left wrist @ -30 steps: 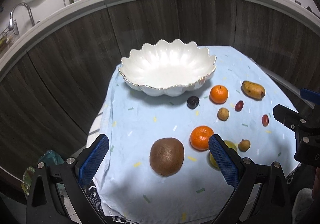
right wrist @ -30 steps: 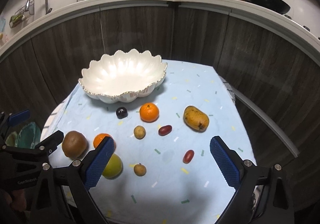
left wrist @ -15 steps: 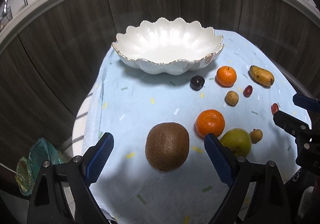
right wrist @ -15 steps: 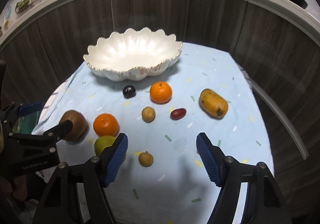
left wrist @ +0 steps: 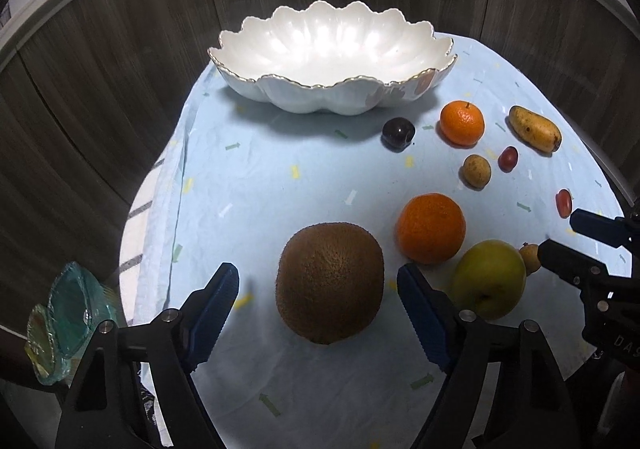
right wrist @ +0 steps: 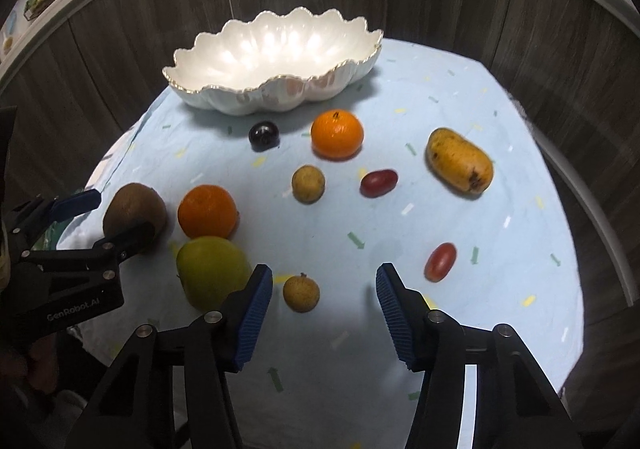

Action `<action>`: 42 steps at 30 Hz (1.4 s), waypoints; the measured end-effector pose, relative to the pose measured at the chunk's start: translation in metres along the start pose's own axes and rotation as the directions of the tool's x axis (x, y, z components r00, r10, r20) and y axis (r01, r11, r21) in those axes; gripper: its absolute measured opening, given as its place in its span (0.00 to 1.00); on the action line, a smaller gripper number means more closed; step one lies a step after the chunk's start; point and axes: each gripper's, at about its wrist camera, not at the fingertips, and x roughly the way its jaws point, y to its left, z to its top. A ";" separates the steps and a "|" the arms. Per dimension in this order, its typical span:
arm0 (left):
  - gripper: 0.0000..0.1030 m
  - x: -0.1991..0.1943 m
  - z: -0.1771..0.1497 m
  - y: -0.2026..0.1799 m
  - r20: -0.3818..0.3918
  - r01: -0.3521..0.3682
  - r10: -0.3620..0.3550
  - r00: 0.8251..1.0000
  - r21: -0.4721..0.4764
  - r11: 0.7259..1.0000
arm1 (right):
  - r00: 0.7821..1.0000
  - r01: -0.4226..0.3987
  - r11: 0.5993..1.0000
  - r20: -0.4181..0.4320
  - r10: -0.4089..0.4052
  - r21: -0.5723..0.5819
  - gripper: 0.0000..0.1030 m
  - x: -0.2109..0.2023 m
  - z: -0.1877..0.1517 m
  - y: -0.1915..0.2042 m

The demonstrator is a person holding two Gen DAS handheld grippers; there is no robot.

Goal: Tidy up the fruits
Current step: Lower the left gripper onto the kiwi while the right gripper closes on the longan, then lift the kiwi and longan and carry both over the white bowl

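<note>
Both are reaching to grasp: the left hand-held gripper (left wrist: 318, 319) is closing around the kiwi (left wrist: 330, 283), not yet pinching; the right hand-held gripper (right wrist: 324, 315), also closing, has the small brown fruit (right wrist: 301, 293) at its eleven o'clock; then the bowl (left wrist: 320, 93) at twelve.

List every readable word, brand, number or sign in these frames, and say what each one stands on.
"GenRobot.AI": pale lettering on the black body of the left claw, seen from the right wrist view.
"DAS": the start of a cut-off marking on the black body of the right claw, at the left wrist view's edge; the rest is out of frame.
Nothing else readable: the cloth bears only small coloured arrows and dashes.
</note>
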 end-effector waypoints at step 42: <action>0.53 -0.010 0.002 0.007 0.022 0.008 -0.007 1.000 -0.025 1.000 | 0.999 -0.032 0.999 -0.010 0.032 0.011 0.23 0.004 -0.001 0.003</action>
